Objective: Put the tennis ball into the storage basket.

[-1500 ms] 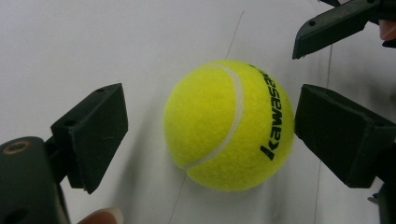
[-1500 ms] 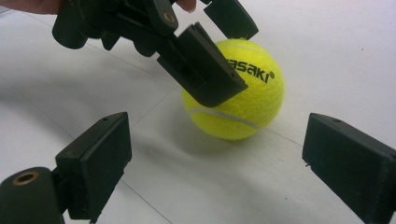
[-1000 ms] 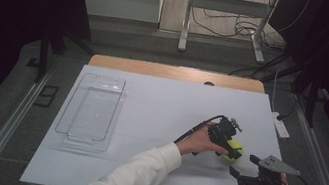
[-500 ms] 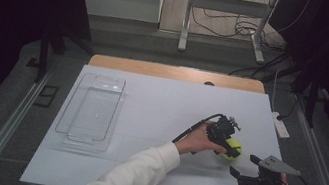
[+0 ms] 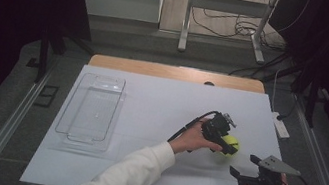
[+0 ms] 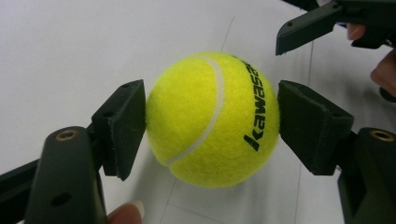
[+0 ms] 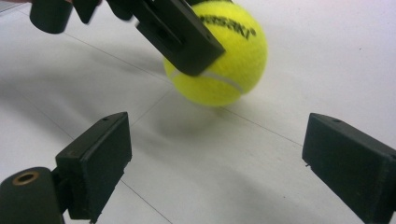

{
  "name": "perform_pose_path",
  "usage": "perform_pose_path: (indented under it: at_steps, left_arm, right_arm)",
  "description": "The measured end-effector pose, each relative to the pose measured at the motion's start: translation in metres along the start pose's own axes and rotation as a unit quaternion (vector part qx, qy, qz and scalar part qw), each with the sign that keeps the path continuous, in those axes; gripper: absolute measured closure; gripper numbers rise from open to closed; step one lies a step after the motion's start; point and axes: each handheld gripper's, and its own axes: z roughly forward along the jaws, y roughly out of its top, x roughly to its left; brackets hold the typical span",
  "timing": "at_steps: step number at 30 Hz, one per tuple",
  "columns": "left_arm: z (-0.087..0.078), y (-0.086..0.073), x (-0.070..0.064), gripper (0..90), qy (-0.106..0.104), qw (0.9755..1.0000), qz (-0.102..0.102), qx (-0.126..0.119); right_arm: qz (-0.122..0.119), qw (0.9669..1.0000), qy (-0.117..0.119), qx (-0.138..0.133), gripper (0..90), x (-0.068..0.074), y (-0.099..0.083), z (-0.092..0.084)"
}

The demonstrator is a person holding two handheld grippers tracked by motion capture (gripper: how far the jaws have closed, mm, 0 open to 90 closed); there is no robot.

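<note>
Jaws of your left gripper (image 6: 212, 116) have just been closing and now clamp the tennis ball (image 6: 212, 119) on the counter (image 5: 148, 115), right side. Grip looks secure; lift toward the clear tray (image 5: 92, 111). Your right gripper (image 7: 215, 163) gapes wide, holding nothing, nearby.

A fuzzy yellow tennis ball (image 6: 212, 119) (black "kawasaki" lettering and a curved white seam on its side) sits on the white surface (image 5: 148, 115), toward its right side and rather near the front edge, pinched on both flanks by the black pads of the left hand-held gripper (image 6: 212, 126).
</note>
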Motion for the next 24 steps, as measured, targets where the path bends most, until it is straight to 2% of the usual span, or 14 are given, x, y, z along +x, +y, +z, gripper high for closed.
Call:
perform_pose_path:
  at_steps: [24]
  left_arm:
    - [-0.026,-0.016,0.003,27.8,0.007,0.9996,-0.008,-0.028]
  right_arm:
    - [-0.002,1.0000,-0.001,0.001,8.7,0.001,0.000,0.000]
